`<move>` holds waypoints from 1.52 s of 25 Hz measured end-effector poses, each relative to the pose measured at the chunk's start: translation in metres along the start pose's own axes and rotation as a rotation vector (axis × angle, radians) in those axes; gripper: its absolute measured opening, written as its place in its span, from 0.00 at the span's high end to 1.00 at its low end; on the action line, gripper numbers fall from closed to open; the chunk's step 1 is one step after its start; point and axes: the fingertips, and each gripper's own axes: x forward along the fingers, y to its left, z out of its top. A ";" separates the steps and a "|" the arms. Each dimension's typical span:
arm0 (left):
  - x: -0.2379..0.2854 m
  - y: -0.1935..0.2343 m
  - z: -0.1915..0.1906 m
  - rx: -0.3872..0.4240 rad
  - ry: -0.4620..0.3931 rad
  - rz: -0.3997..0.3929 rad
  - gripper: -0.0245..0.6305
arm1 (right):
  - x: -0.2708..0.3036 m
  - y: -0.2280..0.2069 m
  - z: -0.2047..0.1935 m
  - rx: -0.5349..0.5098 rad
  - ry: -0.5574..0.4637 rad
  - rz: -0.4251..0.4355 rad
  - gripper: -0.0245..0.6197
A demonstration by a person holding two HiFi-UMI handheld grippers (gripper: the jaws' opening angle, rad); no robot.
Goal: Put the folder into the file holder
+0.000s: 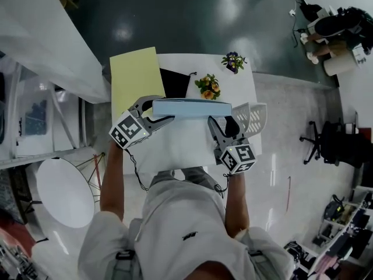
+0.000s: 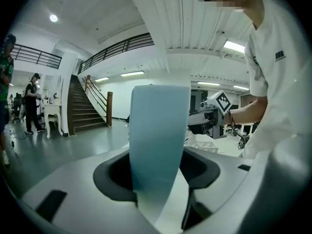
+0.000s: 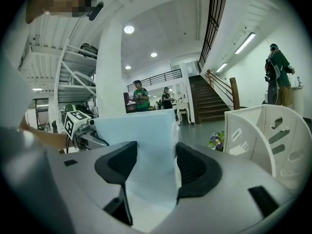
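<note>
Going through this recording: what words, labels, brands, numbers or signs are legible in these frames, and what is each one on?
No text here can be read.
Small dark mark on the white shirt: too small to read.
Cubes on the left gripper and right gripper: black-and-white square patterns only, no letters.
Blue folder: the faces that show are blank.

At the desk (image 1: 175,150): one blue folder (image 1: 191,108), one file holder (image 1: 252,118), one yellow sheet (image 1: 134,77), two flower bunches (image 1: 208,87), one black item (image 1: 173,83).
</note>
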 end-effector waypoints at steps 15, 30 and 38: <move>-0.025 -0.057 -0.002 0.030 0.009 0.138 0.66 | -0.016 0.014 -0.007 -0.016 0.008 0.013 0.56; -0.036 -0.125 0.022 -0.057 0.007 0.450 0.69 | -0.039 0.016 0.007 -0.092 -0.021 0.255 0.60; -0.048 -0.184 0.032 -0.138 0.047 0.796 0.70 | -0.078 0.041 -0.001 -0.174 -0.011 0.593 0.60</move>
